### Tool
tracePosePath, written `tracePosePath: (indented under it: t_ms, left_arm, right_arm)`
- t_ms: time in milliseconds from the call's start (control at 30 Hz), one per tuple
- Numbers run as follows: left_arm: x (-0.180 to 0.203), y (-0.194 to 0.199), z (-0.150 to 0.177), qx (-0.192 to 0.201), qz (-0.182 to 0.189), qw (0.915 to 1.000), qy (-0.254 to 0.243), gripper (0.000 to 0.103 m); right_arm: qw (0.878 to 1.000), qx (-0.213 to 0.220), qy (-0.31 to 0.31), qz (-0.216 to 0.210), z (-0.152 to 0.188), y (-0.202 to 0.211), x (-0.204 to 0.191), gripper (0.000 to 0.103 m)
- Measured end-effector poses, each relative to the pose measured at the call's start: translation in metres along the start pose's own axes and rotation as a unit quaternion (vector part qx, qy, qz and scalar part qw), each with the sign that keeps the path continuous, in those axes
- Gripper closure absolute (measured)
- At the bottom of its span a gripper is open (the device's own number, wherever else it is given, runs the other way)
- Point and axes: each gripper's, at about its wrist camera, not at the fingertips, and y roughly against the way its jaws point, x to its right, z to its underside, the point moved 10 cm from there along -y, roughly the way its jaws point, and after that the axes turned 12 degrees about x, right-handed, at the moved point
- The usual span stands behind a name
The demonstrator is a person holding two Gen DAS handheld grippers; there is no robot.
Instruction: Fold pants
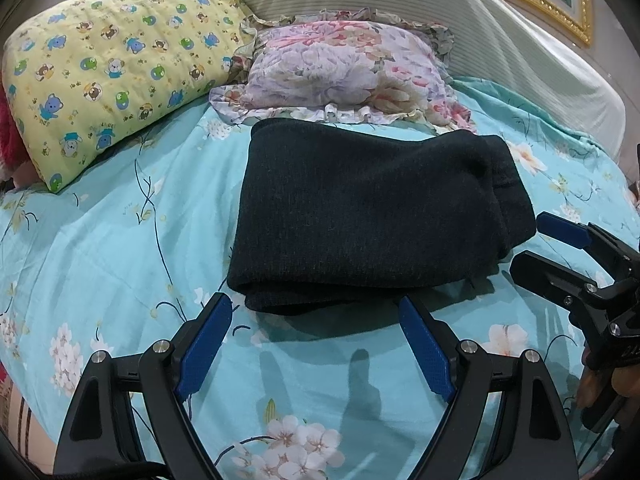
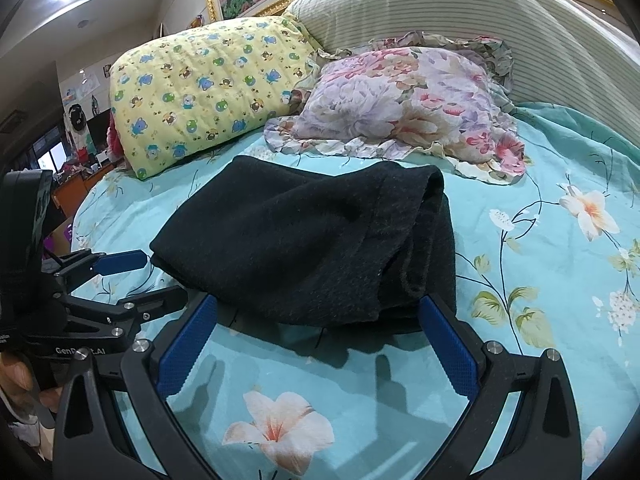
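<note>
Dark knit pants point(image 1: 372, 216) lie folded into a compact stack on the turquoise floral bedsheet point(image 1: 120, 248); they also show in the right wrist view point(image 2: 304, 240). My left gripper point(image 1: 314, 308) is open and empty, just in front of the stack's near edge. My right gripper point(image 2: 318, 308) is open and empty, its fingertips at the near edge of the stack. The right gripper shows at the right of the left wrist view point(image 1: 532, 240), and the left gripper at the left of the right wrist view point(image 2: 160, 276).
A yellow bear-print pillow point(image 1: 112, 68) lies at the back left. A floral ruffled pillow point(image 1: 344, 68) sits behind the pants. A striped white bolster point(image 1: 480, 28) runs along the headboard. The bed's left edge point(image 1: 16, 412) is close.
</note>
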Motion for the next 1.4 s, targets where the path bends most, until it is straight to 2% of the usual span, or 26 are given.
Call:
tracePosePath:
  t_ms: [900, 1400]
  left_arm:
    - [-0.008, 0.002, -0.003, 0.001, -0.008, 0.9998, 0.018, 0.017]
    - [-0.008, -0.002, -0.028, 0.016, 0.002, 0.9991, 0.039, 0.017]
  right_arm:
    - [1.000, 0.010, 0.001, 0.000, -0.005, 0.002, 0.001, 0.002]
    - [0.999, 0.032, -0.014, 0.022, -0.022, 0.008, 0.017, 0.002]
